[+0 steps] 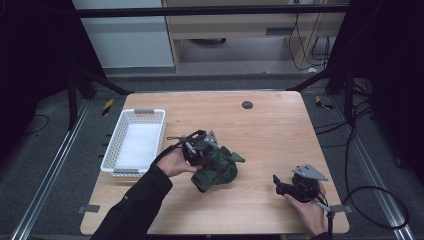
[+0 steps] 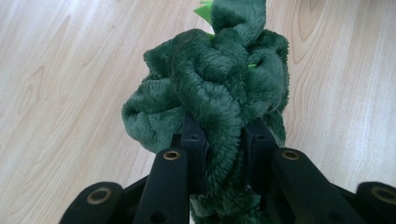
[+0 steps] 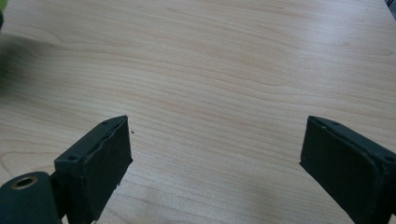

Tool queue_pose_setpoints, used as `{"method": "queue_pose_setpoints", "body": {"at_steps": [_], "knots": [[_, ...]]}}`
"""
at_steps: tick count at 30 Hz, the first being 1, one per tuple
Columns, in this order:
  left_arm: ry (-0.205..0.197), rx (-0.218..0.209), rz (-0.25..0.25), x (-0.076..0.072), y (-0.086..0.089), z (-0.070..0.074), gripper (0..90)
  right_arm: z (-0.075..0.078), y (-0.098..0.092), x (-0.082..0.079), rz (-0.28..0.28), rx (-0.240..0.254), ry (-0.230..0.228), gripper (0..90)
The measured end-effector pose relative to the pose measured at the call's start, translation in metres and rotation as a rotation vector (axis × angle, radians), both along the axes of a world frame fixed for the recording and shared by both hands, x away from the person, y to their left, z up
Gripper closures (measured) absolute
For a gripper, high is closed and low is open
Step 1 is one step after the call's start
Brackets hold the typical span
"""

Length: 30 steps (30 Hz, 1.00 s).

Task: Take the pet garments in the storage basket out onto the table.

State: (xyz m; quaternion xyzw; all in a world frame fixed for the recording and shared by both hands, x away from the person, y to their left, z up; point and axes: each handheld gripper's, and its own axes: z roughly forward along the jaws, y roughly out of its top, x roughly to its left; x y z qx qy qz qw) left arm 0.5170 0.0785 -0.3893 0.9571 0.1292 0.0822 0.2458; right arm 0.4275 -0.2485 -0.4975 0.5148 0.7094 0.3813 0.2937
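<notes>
A dark green plush toy (image 1: 218,167) lies bunched near the middle of the wooden table (image 1: 270,130). My left gripper (image 1: 200,150) is shut on the plush toy, and in the left gripper view its two black jaws pinch a thick fold of the green fur (image 2: 219,93). Over by the table's front right, my right gripper (image 1: 280,186) is held low with its jaws wide apart. The right gripper view shows my right gripper (image 3: 215,154) open over bare wood, with nothing between the pads.
A white slatted basket (image 1: 111,150) stands at the table's left edge. A small dark round disc (image 1: 247,104) sits near the far edge. Cables trail on the floor to the right of the table.
</notes>
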Motion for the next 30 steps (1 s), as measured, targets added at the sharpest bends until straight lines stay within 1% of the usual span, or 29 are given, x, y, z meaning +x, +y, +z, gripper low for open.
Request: {"method": "queue_pose_setpoints", "body": {"at_steps": [3,5,10,12,16,19,21,23,24,26,27,28,30], "knots": [[0.008,0.008,-0.005,0.002,-0.003,-0.006,73.8,0.0,0.0,0.0,0.001,-0.001,0.0,8.6],[0.009,0.01,-0.004,0.002,-0.004,-0.007,73.9,0.0,0.0,0.0,0.0,0.0,0.0,8.6],[0.015,0.032,-0.005,0.003,-0.005,-0.013,73.7,0.0,0.0,0.0,0.0,0.005,0.003,8.6],[0.024,0.04,-0.009,0.004,-0.007,-0.017,73.4,0.0,0.0,0.0,0.002,0.001,0.002,8.6],[0.026,0.045,-0.011,0.004,-0.008,-0.02,73.0,0.0,0.0,0.0,0.003,0.0,0.001,8.6],[0.037,0.049,-0.001,0.005,-0.008,-0.023,71.4,0.0,0.0,0.0,0.004,0.0,0.002,8.6],[0.036,0.053,0.0,0.005,-0.008,-0.024,70.5,0.0,0.0,0.0,0.004,0.0,0.003,8.6],[0.037,0.053,0.006,0.006,-0.008,-0.024,68.3,0.0,0.0,0.0,0.005,0.001,0.002,8.6],[0.036,0.054,0.007,0.006,-0.007,-0.024,65.7,0.0,0.0,0.0,0.005,0.001,0.003,8.6],[0.032,0.053,0.011,0.006,-0.007,-0.024,64.0,0.0,0.001,0.0,0.004,0.006,0.006,8.6],[0.027,0.052,0.012,0.006,-0.007,-0.024,59.3,0.0,0.001,0.0,0.006,0.005,0.006,8.6],[0.025,0.046,0.011,0.006,-0.007,-0.023,59.3,0.0,0.001,0.0,0.006,0.005,0.007,8.6],[0.02,0.038,0.017,0.005,-0.006,-0.023,54.0,0.0,0.001,0.0,0.006,0.004,0.006,8.6]]}}
